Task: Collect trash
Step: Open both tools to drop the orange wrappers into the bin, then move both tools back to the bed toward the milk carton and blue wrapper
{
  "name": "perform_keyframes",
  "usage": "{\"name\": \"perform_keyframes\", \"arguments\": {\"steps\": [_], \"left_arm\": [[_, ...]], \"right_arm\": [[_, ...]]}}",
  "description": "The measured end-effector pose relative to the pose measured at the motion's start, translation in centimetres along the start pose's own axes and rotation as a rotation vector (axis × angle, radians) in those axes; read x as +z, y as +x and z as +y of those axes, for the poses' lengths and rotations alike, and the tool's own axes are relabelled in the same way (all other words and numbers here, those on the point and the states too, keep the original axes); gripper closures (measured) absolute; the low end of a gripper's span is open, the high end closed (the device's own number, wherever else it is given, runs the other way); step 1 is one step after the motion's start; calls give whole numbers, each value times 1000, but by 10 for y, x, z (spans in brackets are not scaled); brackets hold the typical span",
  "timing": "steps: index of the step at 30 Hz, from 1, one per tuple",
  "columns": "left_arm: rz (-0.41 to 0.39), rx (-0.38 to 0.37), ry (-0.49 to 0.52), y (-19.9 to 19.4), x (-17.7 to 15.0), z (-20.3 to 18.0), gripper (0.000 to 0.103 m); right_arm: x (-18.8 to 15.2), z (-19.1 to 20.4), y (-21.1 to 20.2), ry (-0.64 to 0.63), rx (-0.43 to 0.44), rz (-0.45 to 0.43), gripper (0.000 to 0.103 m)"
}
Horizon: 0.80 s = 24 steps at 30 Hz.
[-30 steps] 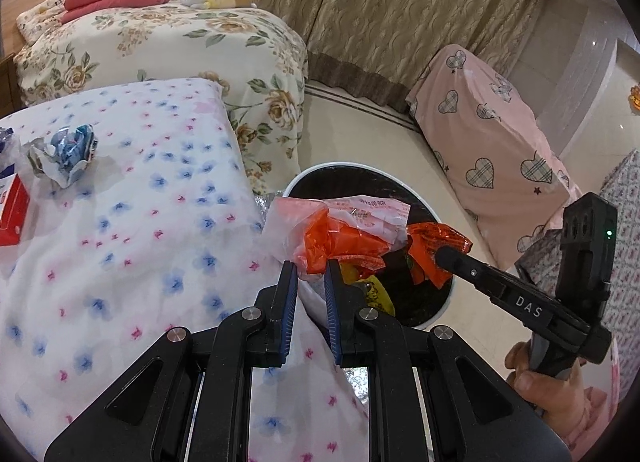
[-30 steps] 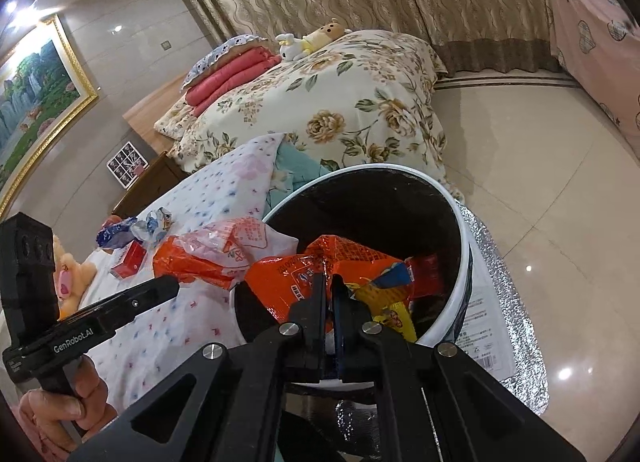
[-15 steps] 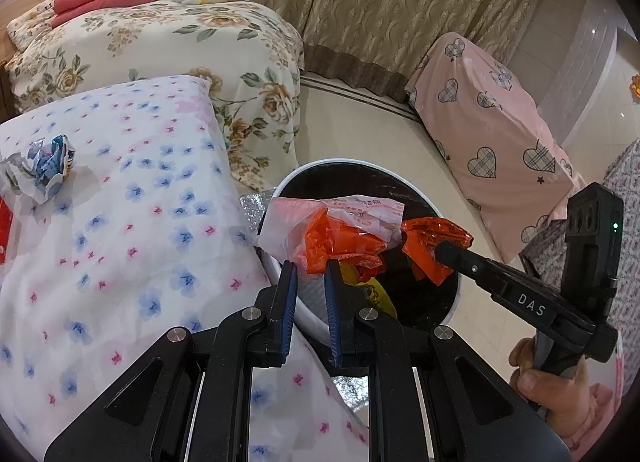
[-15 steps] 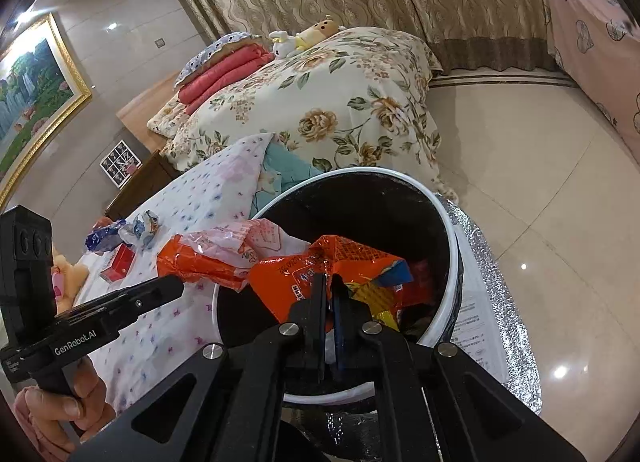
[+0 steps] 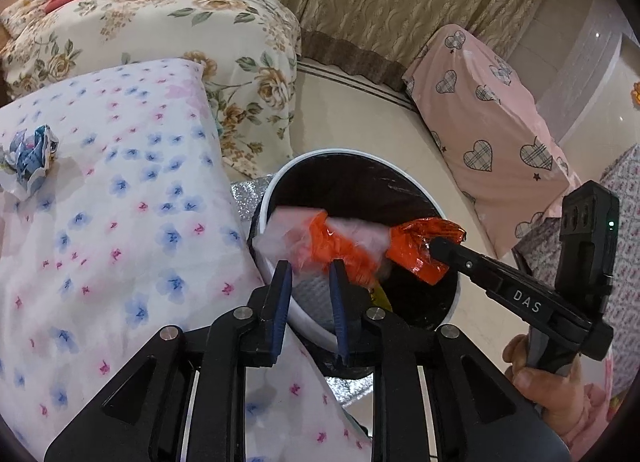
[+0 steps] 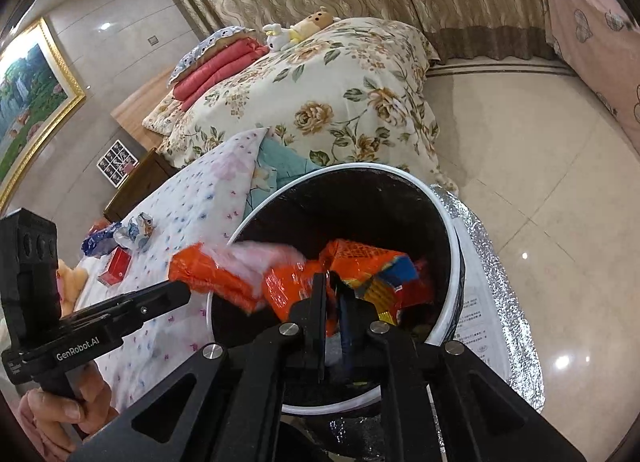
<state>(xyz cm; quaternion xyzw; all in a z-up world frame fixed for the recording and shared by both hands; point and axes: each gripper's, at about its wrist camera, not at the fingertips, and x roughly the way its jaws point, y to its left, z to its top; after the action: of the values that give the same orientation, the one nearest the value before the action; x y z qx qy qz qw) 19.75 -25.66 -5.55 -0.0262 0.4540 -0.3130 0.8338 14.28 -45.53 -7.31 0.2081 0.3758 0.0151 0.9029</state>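
A white-rimmed bin [image 5: 276,185] [image 6: 452,221] with a black liner stands on the floor beside the bed. My left gripper [image 5: 309,278] [image 6: 188,290] hangs over its near rim with its jaws opening. A pink and orange wrapper [image 5: 320,238] [image 6: 224,274] shows blurred just past the blue pads, which no longer press on it. My right gripper [image 6: 332,294] [image 5: 434,246] is over the bin too, jaws opening. A thin gap shows between its fingers, and a crumpled orange wrapper [image 6: 360,262] [image 5: 420,250] still lies at the tips. Other wrappers sit inside the bin.
The bed's blue-and-pink flowered sheet [image 5: 120,221] carries a crumpled blue-white wrapper [image 5: 30,157] and a red box [image 6: 116,268]. A silver foil mat [image 6: 500,302] lies under the bin. A second floral bed [image 5: 180,33], pink heart-covered furniture [image 5: 492,121] and tiled floor [image 6: 540,161] surround it.
Both grippers' jaws have parted a little. The pink and orange wrapper has slipped from the left pads and sunk toward the bin's mouth.
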Motion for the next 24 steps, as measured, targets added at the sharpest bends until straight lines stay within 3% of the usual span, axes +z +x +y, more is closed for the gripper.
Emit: {"name": "perform_keyframes", "arguments": {"steps": [1,5,6,10,16,24], "left_arm": [[-2,1,-3,-2,-1,1,84],[-10,-4,-24,-10,-4,8,76],[-14,0,-29,-13,-6,11,72],[-45,5,-49,-29,-14,18,68],[-96,41,-109,-54,-29,44,58],[-129,102,-207,-81,-54,87,51]], "right_arm": [[0,0,0,2,-1,1,89],[-1,1,-3,14,-1,-11,54],[-1,2,-4,14,3,-13,53],[-3,8,-6,14,8,-18,51],[-8,25,-14,14,29,-39,22],[-16,61,-6,-20,81,-17,22]]}}
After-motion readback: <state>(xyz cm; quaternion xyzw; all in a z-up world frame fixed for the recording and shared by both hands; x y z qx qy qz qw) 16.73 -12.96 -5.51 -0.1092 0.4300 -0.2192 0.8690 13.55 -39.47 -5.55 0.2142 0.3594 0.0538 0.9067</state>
